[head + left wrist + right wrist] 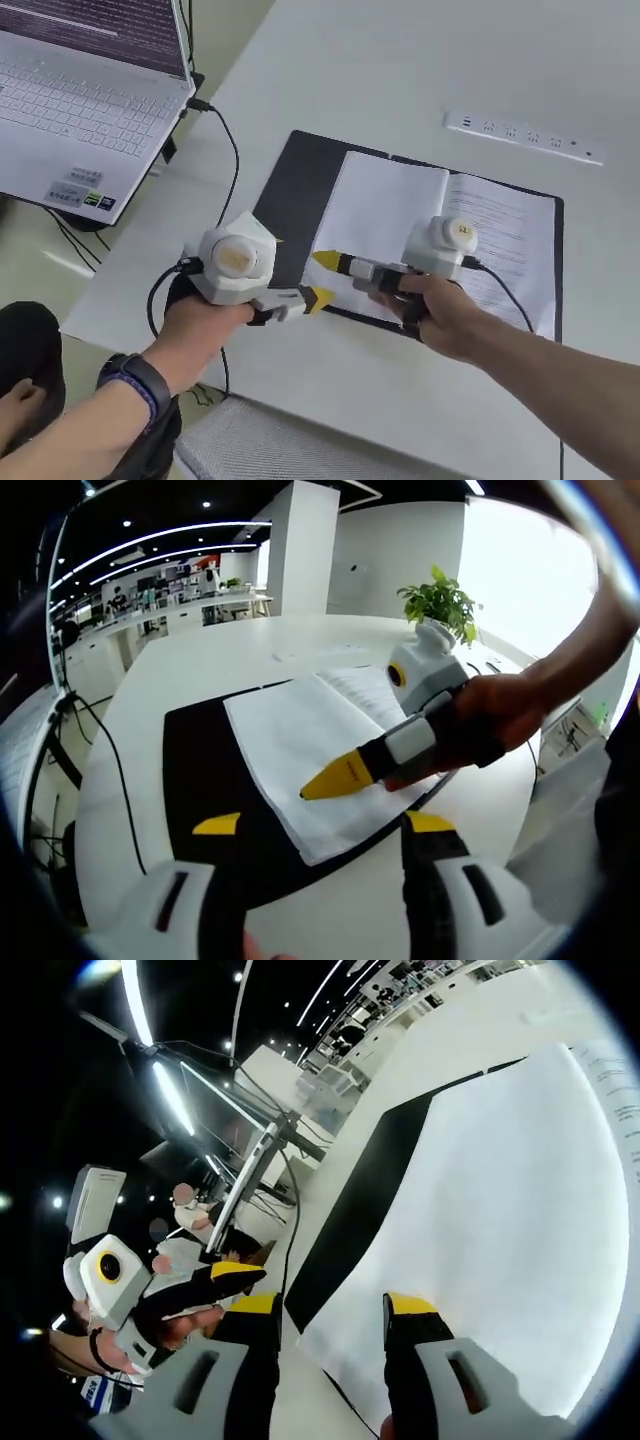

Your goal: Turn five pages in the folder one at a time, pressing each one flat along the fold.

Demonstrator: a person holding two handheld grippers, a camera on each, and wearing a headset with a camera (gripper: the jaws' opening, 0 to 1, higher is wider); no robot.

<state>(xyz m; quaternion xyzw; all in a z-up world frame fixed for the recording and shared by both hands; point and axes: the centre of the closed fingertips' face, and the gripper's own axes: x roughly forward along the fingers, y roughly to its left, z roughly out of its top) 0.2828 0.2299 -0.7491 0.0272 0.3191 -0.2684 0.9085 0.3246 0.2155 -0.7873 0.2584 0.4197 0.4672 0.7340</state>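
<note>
Head view: one black folder lay open on the white surface, near its front edge. Two page faces showed:
- one blank left page, with the black inner cover exposed to its left
- one printed right page

Two grippers were counted, one per hand.

Right gripper: yellow tips hung over the near left corner of the blank page. Whether they touched the paper could not be told. In its own view the two jaws stood apart with nothing between them and the page corner lay beneath. In the left gripper view it came in from the right across the same page.

Left gripper: at the folder's near edge, just beside the right gripper's tips. In its own view the jaws were spread and held nothing, one over the black cover and the other over the bare surface. It also showed at the left of the right gripper view.

Other items:
- one laptop, open, at the far left
- one black cable running from it towards the left hand
- one white power strip beyond the folder
- one potted plant further back
</note>
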